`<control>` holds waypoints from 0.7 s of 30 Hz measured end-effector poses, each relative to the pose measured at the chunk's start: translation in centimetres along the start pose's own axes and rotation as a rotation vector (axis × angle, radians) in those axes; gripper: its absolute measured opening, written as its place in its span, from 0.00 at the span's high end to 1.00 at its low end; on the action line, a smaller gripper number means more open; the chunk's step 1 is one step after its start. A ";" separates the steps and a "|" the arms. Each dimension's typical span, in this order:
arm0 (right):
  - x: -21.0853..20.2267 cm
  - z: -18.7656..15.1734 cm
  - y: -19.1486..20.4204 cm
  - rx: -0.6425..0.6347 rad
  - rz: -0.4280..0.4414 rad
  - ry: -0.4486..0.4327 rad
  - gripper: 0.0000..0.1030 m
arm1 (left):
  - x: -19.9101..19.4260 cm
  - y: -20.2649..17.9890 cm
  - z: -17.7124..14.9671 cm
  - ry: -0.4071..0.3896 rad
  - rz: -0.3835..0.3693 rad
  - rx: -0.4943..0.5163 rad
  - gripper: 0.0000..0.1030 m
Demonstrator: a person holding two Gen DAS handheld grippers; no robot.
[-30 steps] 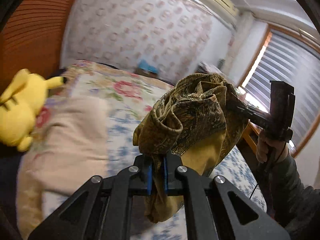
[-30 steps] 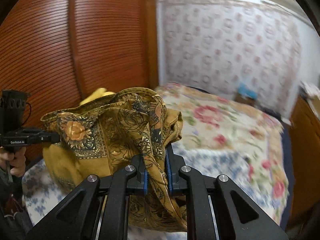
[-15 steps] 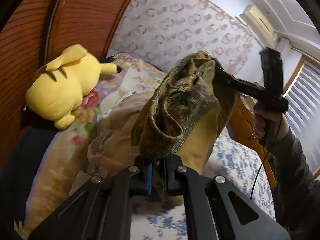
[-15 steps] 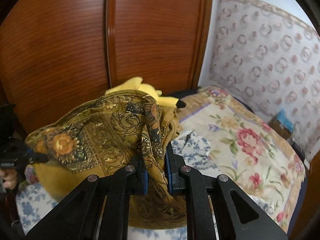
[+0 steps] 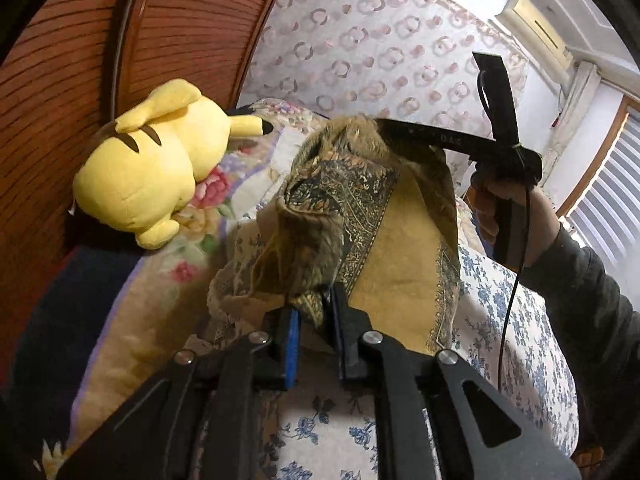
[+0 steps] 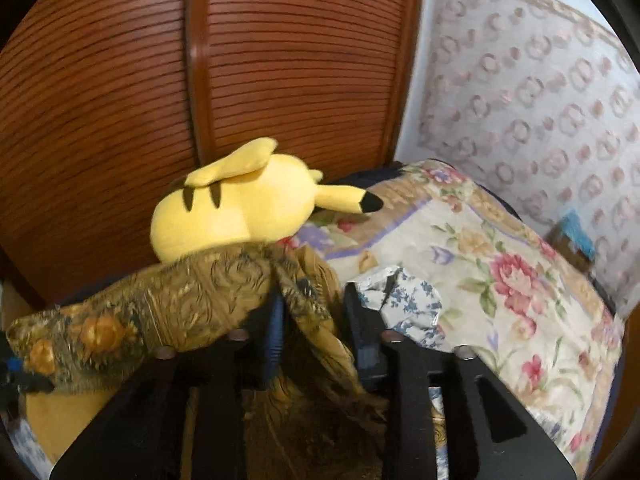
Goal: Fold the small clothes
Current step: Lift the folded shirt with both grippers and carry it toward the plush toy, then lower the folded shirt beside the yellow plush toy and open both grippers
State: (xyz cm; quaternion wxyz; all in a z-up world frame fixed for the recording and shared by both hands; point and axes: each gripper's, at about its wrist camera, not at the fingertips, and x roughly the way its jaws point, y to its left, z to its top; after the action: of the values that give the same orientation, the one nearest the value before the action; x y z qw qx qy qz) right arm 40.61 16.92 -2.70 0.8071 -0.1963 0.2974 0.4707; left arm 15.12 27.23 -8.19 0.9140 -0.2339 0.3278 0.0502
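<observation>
A mustard-yellow cloth with a dark paisley border is stretched between my two grippers over the bed. The jaws of my left gripper are opening; a bunched corner of the cloth still sits between its blue pads, loosely. A hand holds my right gripper at the cloth's far upper edge. In the right wrist view, my right gripper is opening too, jaws well apart, with the cloth draped slack across them. The left gripper shows at the cloth's far left end.
A yellow plush toy lies against the louvred wooden wardrobe doors. A beige lacy garment lies under the cloth. The bed carries a floral quilt and a blue-flowered sheet. A window with blinds is at far right.
Both grippers swung with the cloth toward the plush toy and wardrobe and sank lower. Both pairs of jaws have parted, the right one widely, and the cloth hangs slacker.
</observation>
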 end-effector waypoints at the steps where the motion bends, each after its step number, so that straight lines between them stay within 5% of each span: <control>1: -0.2 0.1 -0.2 0.006 -0.004 -0.007 0.62 | -0.6 0.0 0.2 -0.014 0.011 0.007 0.82; 7: -4.5 -1.8 0.6 -0.007 -0.007 -0.099 0.49 | -3.1 -1.0 1.8 -0.113 0.059 0.079 0.54; 10: -4.7 -2.9 0.9 -0.008 0.034 -0.075 0.48 | -1.8 -2.0 2.7 -0.097 0.038 0.122 0.43; 15: -2.8 -4.5 0.6 0.015 0.033 -0.012 0.48 | 2.0 -4.7 3.0 -0.025 0.010 0.199 0.42; 21: 0.0 -5.5 -0.5 0.070 0.040 0.015 0.46 | 6.1 -4.2 1.7 0.067 0.061 0.208 0.42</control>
State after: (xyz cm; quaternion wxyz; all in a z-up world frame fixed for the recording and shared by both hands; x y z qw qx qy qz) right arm 39.42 13.34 -6.78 0.8018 -0.1654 0.3235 0.4745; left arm 21.95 23.92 -9.16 0.9198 -0.1294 0.3688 0.0360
